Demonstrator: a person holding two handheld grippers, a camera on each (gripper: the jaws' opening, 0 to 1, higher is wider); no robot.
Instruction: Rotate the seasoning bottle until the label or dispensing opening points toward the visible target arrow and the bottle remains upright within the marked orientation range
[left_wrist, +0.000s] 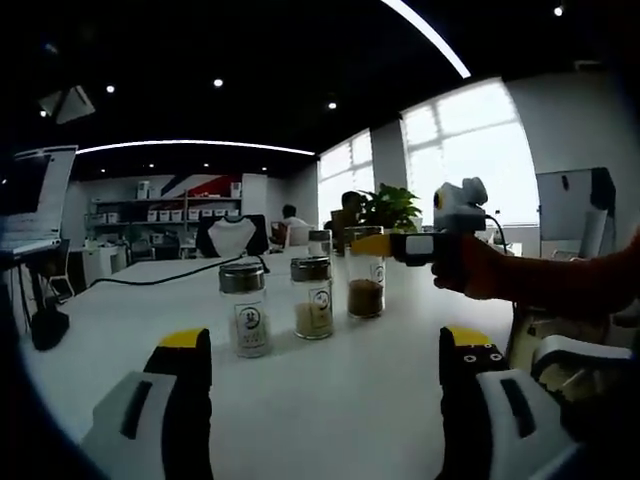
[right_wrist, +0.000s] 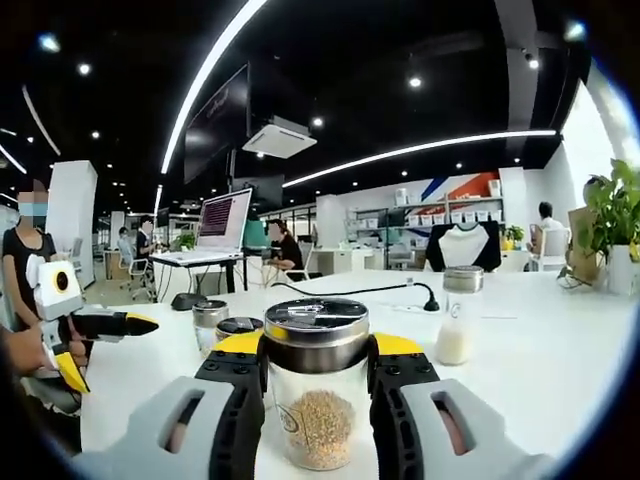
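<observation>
At a white table (left_wrist: 330, 400) in an open office, the right gripper (right_wrist: 318, 372) clamps its jaws on an upright seasoning bottle (right_wrist: 316, 395) of brown grains, the farthest of three in a row beside two other bottles (left_wrist: 312, 297). The left gripper (left_wrist: 325, 350) hovers nearby above the tabletop, jaws wide apart and holding nothing.

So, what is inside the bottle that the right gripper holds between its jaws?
In the right gripper view, the seasoning bottle holds tan grainy seasoning, filling the lower part of the clear glass. A metal lid covers the top, so the dispensing opening is hidden. The right gripper clamps both sides.
</observation>
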